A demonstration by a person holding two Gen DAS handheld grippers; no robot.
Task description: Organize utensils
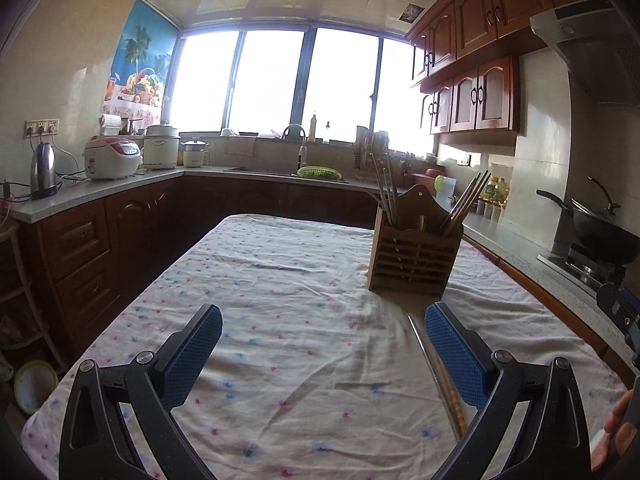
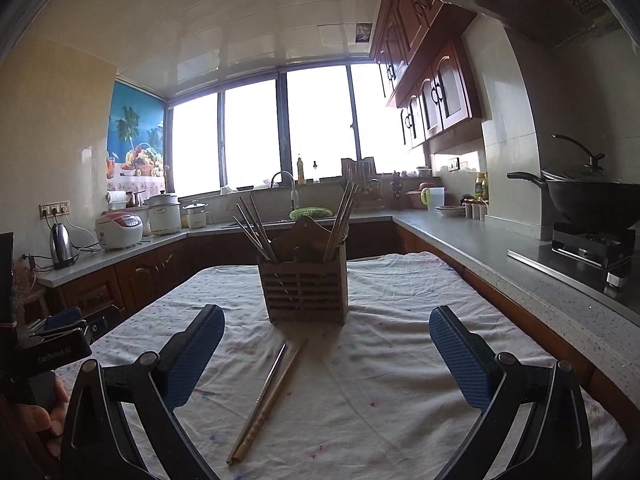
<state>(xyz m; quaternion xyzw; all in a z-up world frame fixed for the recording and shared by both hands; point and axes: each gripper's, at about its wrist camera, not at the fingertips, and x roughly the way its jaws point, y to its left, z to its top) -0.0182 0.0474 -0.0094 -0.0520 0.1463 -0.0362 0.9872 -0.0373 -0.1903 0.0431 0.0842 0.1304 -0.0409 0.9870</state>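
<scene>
A slatted wooden utensil holder [image 1: 414,258] [image 2: 306,286] stands on the cloth-covered table, with metal chopsticks [image 2: 256,226] in its left side and wooden ones [image 2: 340,220] in its right. Two loose chopsticks, one metal [image 2: 272,380] and one wooden [image 2: 276,396], lie together on the cloth before the holder. In the left wrist view they [image 1: 440,376] run just inside the right pad. My left gripper [image 1: 324,332] is open, with nothing between its fingers. My right gripper [image 2: 326,334] is open too, low over the cloth, with the loose pair between its fingers, nearer the left one.
The table's floral cloth [image 1: 280,280] has counters around it: a kettle [image 1: 43,170] and rice cookers [image 1: 112,158] at left, a sink [image 1: 280,170] under the window, a wok [image 2: 592,196] on a stove at right. A hand with the other gripper [image 2: 60,336] shows at the left edge.
</scene>
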